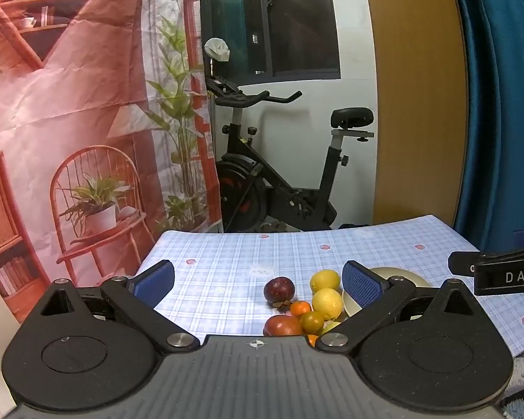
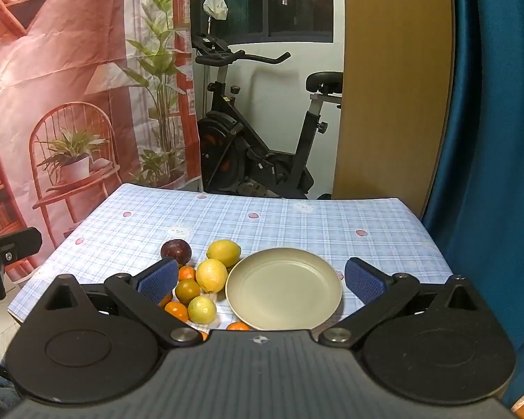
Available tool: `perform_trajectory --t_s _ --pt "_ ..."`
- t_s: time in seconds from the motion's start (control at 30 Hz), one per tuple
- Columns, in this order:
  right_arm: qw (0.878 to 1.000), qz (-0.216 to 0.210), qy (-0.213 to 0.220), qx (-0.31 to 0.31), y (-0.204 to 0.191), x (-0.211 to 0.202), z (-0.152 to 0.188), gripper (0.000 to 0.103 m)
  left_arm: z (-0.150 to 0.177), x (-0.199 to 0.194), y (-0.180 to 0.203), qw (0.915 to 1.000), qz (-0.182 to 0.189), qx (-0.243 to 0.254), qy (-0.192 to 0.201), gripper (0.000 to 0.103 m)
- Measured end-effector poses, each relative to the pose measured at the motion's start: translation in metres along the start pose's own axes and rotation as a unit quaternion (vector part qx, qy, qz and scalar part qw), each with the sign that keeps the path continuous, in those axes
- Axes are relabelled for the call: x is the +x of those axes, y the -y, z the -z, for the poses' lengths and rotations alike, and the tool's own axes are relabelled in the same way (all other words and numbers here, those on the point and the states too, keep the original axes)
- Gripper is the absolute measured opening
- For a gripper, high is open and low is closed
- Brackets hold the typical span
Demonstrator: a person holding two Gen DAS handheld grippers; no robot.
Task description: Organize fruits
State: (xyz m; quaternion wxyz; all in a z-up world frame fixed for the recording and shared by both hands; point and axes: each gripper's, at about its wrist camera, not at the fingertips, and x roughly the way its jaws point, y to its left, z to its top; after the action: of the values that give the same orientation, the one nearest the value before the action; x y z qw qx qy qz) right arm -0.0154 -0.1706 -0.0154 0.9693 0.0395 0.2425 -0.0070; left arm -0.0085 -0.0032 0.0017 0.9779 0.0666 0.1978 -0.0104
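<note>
Right wrist view, left to right. Printed backdrop (image 2: 70,87) with rattan chair and potted plants hangs at far left; the left gripper's black body pokes in at the left edge, above the floor beside the table.

Table covered with blue-and-white checked cloth (image 2: 297,220), small pink strawberry prints. Fruit cluster sits on the cloth left of centre, all loose, none on the plate:
- dark purple round fruit (image 2: 175,250), smooth skin, farthest back-left, looks like mangosteen or passion fruit, cannot tell which
- yellow lemon (image 2: 223,252) behind, second lemon (image 2: 211,275) just in front, touching or nearly
- small orange tangerine (image 2: 187,273) left of the second lemon
- greenish-brown tangerine (image 2: 187,289) below it
- pale yellow-green round fruit (image 2: 202,309), shiny
- orange tangerine (image 2: 176,310) touching its left side
- another tangerine (image 2: 238,326) half hidden by the gripper body, near the plate's front rim

Cream round plate (image 2: 332,279), shallow, nothing in it, just right of the lemons, first lemon nearly at its rim.

Right gripper (image 2: 262,279): jaws spread wide, blue ribbed pads, nothing between them but the plate and fruit below on the table. No contact.

Left wrist view: left gripper (image 1: 258,284) also spread wide, holding nothing, over the cloth; the same fruit lies near its right finger. A second reddish-purple fruit (image 1: 282,325) shows at the cluster's near end.

Behind the table: black exercise bike (image 2: 262,146), dark window, wooden panel (image 2: 394,87), blue curtain (image 2: 499,122) at far right.
</note>
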Motion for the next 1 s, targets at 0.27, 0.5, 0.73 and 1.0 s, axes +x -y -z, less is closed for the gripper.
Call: perform_trajectory --t_s 0.27,0.5,0.73,1.0 --pt "1.0 0.001 0.003 0.0 0.0015 -0.0005 0.0 0.103 -0.0007 0.0005 0.0003 1.0 0.0 0.0 -0.001 0.103" --pt "1.0 0.002 0.003 0.0 0.0019 -0.0008 -0.0005 0.103 -0.0002 0.0004 0.0005 1.0 0.001 0.0 -0.001 0.103" --pt "1.0 0.002 0.004 0.0 0.0005 -0.0017 0.0 0.103 0.0003 0.0002 0.0006 1.0 0.002 -0.001 -0.001 0.103" --pt "1.0 0.002 0.004 0.0 0.0012 -0.0016 0.0 0.103 0.0007 0.0003 0.0007 1.0 0.002 -0.002 -0.001 0.103"
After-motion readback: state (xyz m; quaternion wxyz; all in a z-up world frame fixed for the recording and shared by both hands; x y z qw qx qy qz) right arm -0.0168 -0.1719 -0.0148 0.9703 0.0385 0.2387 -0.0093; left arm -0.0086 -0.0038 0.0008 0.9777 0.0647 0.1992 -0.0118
